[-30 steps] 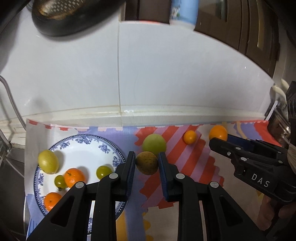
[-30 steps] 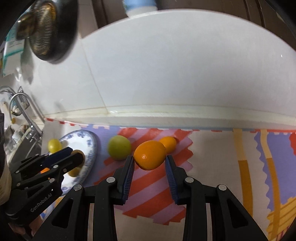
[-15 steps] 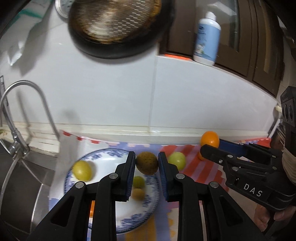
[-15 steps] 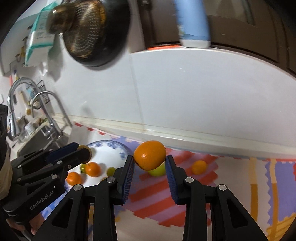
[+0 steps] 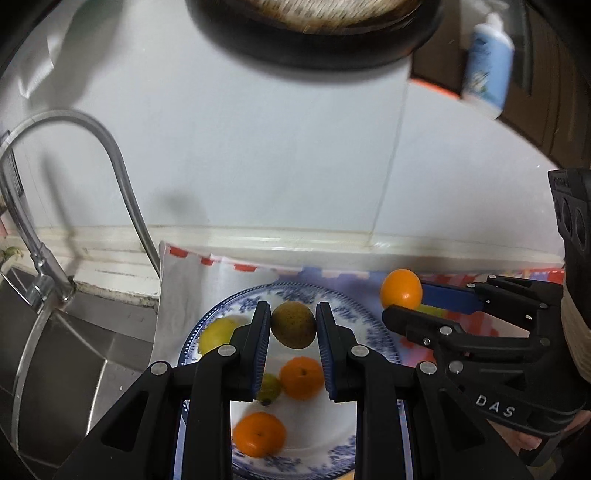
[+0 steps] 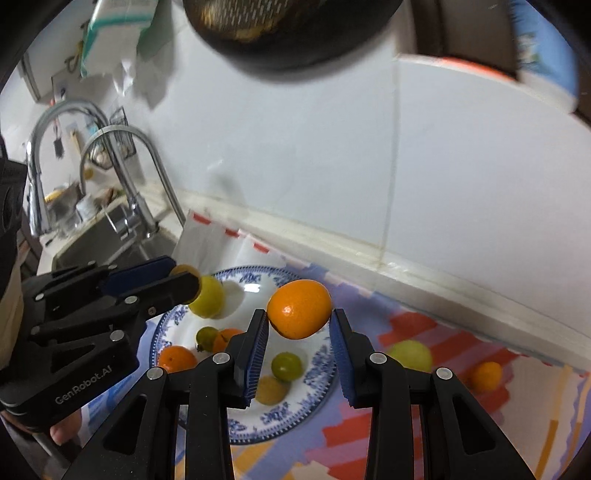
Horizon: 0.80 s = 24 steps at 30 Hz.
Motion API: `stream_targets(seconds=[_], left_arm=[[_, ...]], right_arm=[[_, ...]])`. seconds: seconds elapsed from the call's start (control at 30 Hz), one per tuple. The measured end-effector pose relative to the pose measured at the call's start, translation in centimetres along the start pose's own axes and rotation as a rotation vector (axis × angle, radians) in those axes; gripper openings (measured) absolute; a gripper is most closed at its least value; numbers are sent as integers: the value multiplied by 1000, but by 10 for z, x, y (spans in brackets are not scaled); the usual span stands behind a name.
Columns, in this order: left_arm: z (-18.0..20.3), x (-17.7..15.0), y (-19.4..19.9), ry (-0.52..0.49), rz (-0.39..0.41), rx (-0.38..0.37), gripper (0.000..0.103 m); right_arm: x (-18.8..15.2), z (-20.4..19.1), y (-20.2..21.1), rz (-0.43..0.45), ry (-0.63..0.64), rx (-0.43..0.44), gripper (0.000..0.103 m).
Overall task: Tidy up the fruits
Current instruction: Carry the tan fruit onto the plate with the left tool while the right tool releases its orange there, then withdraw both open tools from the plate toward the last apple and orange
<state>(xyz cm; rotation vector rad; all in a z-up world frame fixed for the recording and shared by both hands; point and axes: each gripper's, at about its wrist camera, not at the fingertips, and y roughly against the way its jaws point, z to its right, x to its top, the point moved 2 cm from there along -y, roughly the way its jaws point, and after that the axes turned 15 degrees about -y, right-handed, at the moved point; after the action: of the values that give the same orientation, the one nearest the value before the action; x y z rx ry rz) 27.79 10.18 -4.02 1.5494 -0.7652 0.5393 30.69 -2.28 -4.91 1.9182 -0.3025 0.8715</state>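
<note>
My left gripper (image 5: 292, 325) is shut on a brownish-green fruit (image 5: 293, 324) and holds it above the blue-patterned white plate (image 5: 365, 332). My right gripper (image 6: 299, 325) is shut on an orange (image 6: 299, 308) and holds it above the plate's right side (image 6: 314, 373). The right gripper also shows in the left wrist view (image 5: 402, 302), right of the plate. The left gripper shows in the right wrist view (image 6: 184, 277), over the plate's left edge. The plate holds a yellow-green fruit (image 6: 207, 296), two oranges (image 5: 301, 377), (image 5: 259, 434) and small green fruits (image 6: 286, 365).
A green fruit (image 6: 410, 355) and a small orange (image 6: 487, 376) lie on the striped mat (image 6: 369, 424) right of the plate. A sink (image 5: 62, 354) with a curved tap (image 5: 114, 173) lies to the left. A white tiled wall (image 5: 295, 155) stands behind, with a dark pan (image 5: 314, 33) above.
Both grippers have moved left with their fruits, from over the mat to over the plate. The sink and tap have come into view.
</note>
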Motion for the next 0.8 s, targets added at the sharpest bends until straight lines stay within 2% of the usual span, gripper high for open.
stream_targets(seconds=[0.23,0.43,0.63,0.8], left_arm=[[-15,-8,-41,2,-89,-24,26],[-16,-16,-65,-2,-151,-46,26],[-14,-17,-62,-2,-139,-40,29],[-12,-13,-42,1,-95,11,32]], right_arm=[[-4,-1,-49,-100,-8,4,36],[-12,4,-73,-161,-28,6,36],[-14,4,-78,-166,-31,2,36],[-14,3,-60,-123,-19,-5,36]])
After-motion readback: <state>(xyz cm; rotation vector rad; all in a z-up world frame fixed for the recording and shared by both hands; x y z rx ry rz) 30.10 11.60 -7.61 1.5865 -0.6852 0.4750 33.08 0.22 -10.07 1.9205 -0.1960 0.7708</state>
